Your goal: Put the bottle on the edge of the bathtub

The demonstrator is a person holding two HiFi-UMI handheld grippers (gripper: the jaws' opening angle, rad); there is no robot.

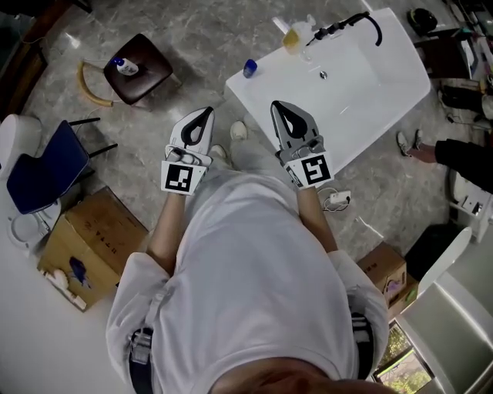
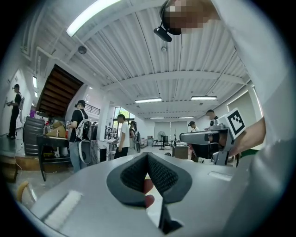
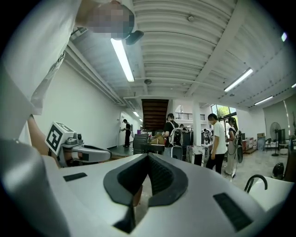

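A white bottle with a blue top [image 1: 125, 66] stands on a brown stool [image 1: 142, 73] at the upper left of the head view. The white bathtub [image 1: 389, 92] lies at the upper right, with a yellowish bottle [image 1: 292, 38] on its near corner and a small blue object [image 1: 249, 68] on the floor beside it. My left gripper [image 1: 206, 112] and right gripper [image 1: 279, 105] are held side by side in front of my chest, far from both bottles. Both are shut with nothing between the jaws. The gripper views [image 2: 147, 155] [image 3: 148, 155] look out over the room, not at the bottles.
A black faucet [image 1: 348, 23] sits on the tub's far rim. A blue chair [image 1: 38, 169] and a cardboard box [image 1: 92, 246] stand at the left, another box [image 1: 385, 269] at the lower right. A person's legs [image 1: 454, 154] are at the right edge. Several people [image 2: 122, 134] stand in the room.
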